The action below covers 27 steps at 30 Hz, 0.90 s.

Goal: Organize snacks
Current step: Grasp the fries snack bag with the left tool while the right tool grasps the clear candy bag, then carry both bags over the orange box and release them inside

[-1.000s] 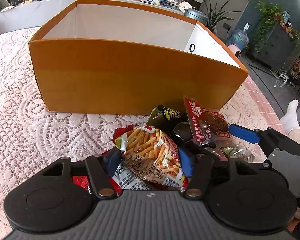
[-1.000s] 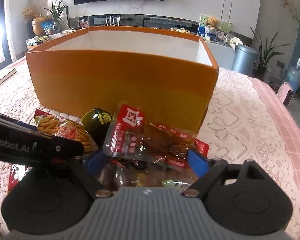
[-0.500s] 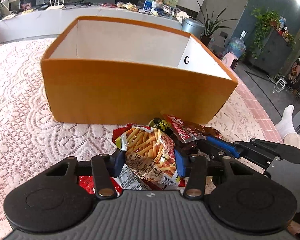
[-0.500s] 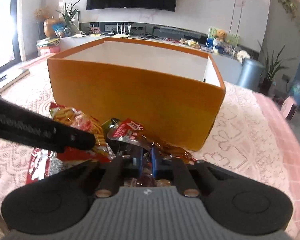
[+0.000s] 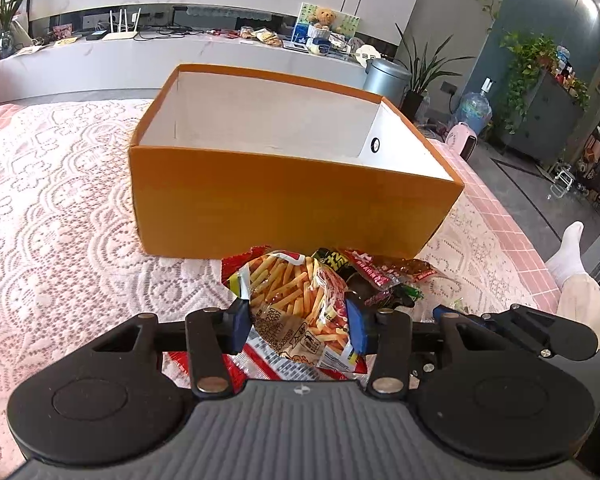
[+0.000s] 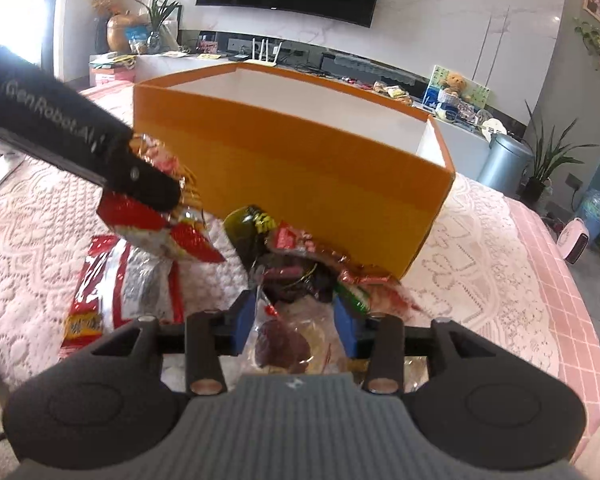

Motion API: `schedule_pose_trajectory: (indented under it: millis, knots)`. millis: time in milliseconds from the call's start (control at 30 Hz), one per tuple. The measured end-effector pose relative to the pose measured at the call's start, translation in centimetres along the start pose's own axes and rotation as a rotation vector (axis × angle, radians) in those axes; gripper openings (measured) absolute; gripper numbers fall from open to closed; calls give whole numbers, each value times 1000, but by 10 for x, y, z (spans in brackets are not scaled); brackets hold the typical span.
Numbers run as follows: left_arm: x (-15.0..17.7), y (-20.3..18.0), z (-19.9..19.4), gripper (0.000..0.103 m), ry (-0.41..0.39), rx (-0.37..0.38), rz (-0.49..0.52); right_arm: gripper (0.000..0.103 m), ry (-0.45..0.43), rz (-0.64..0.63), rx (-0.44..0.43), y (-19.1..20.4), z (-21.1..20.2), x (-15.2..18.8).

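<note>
The left tongs (image 5: 298,326) have just narrowed and grip a crinkly fries-printed snack bag (image 5: 296,300); the right tongs (image 6: 296,322), just reopened, straddle clear-wrapped snacks (image 6: 296,340) without pressing, before the orange cardboard box (image 5: 284,204).

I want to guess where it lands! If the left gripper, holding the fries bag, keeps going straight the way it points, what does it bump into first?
Probably the orange box's near wall, though depth is unclear.
</note>
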<state>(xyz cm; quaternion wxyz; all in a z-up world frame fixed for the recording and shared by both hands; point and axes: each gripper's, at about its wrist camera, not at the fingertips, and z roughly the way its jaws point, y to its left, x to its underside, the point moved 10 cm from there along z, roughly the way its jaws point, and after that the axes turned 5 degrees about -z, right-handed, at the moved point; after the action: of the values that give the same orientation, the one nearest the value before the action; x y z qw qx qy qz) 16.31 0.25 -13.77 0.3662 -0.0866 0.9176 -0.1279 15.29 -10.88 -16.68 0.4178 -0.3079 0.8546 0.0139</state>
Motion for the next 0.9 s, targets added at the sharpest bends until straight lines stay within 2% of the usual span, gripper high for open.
schedule_pose_trajectory:
  millis: [167, 267, 333, 367, 467, 533, 600, 667, 733, 900]
  knots:
    - [10, 5, -3, 53, 40, -23, 31, 46, 14, -33, 3, 8, -2, 6]
    - [19, 8, 0, 53, 75, -35, 35, 61, 43, -27, 5, 6, 1, 12]
    - [23, 9, 4, 54, 87, -37, 40, 62, 75, -1, 24, 2, 6, 19]
    - [24, 10, 5, 54, 88, -37, 48, 61, 72, 9, 21, 0, 7, 20]
    - [25, 10, 6, 59, 91, -39, 63, 51, 62, 27, 3, -3, 8, 16]
    - [28, 11, 8, 68, 115, -48, 74, 49, 60, 33, -9, -2, 9, 15]
    - [33, 14, 11, 70, 137, -32, 53, 47, 55, 24, -8, -1, 10, 14]
    - [35, 16, 12, 69, 150, -14, 25, 44, 48, 17, -8, -1, 10, 14]
    - [36, 15, 11, 59, 148, -1, 25, 42, 47, 24, -9, -1, 10, 14]
    - [36, 10, 6, 53, 128, 11, 35, 37, 50, 39, -8, -4, 8, 13]
